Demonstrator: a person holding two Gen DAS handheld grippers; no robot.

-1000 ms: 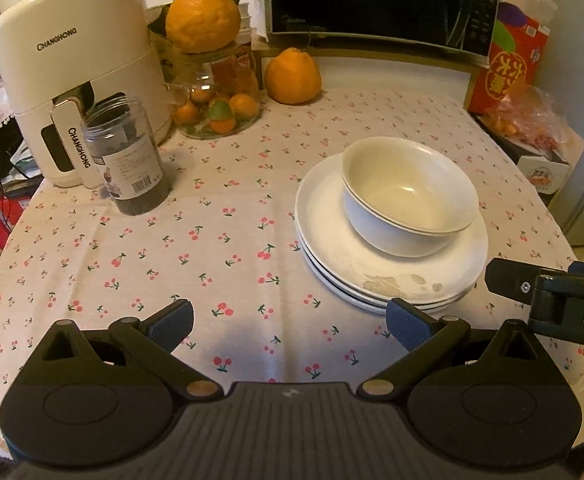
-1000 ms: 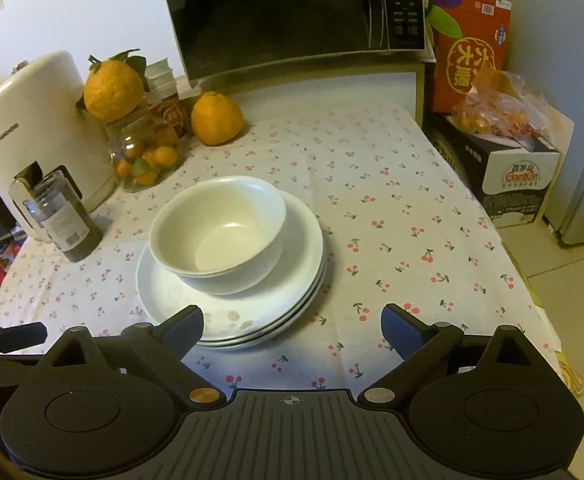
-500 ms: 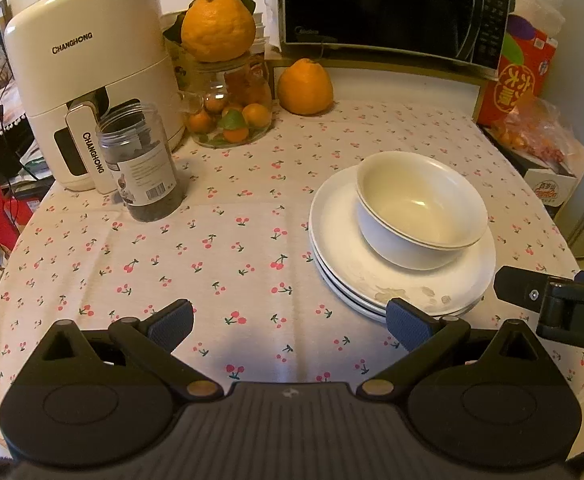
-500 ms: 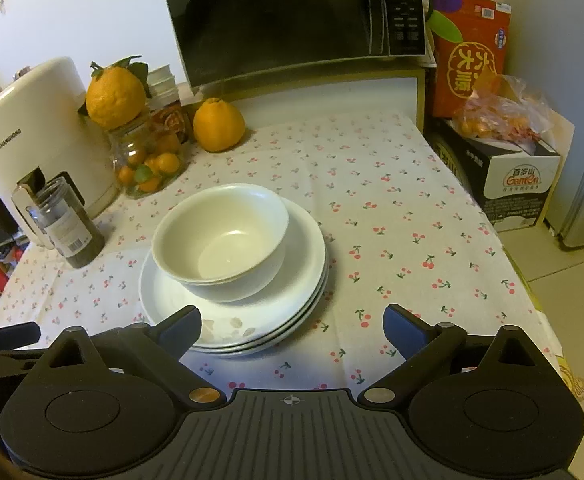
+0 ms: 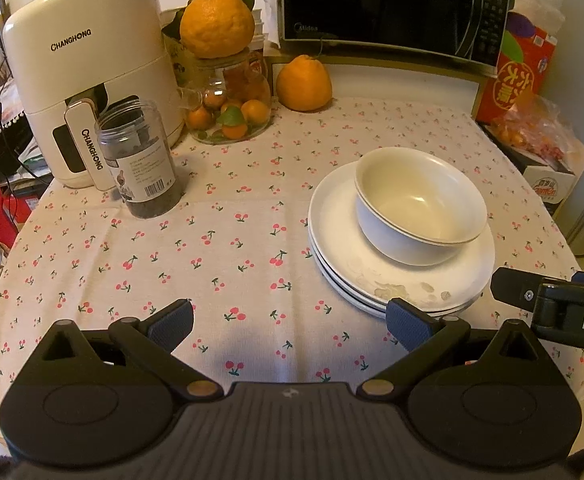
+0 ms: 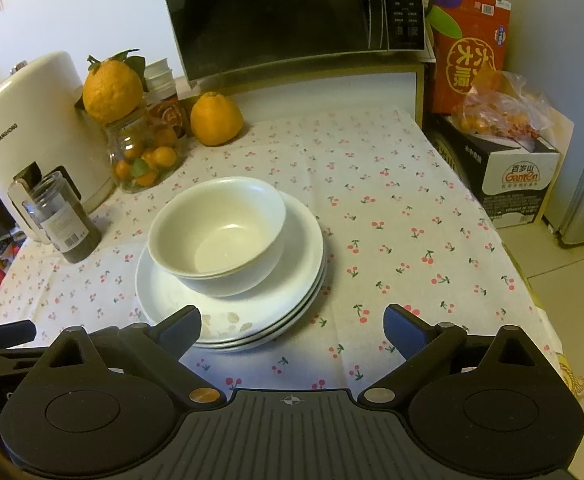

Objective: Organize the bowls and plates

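Both my tongs are wide open and empty, left gripper (image 5: 289, 322) and right gripper (image 6: 292, 326) hovering low over the cherry-print tablecloth (image 5: 211, 240). Just past them, the white bowl (image 6: 215, 236) sits on the stack of plates (image 6: 292, 308), with the dark jar (image 5: 139, 160) and microwave (image 5: 392, 8) further back.

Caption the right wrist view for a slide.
Open right gripper above a cherry-print tablecloth, facing a white bowl on stacked plates.

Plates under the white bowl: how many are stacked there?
3 by visible rims, all in one stack of plates on the tablecloth, under the bowl. More could hide within.
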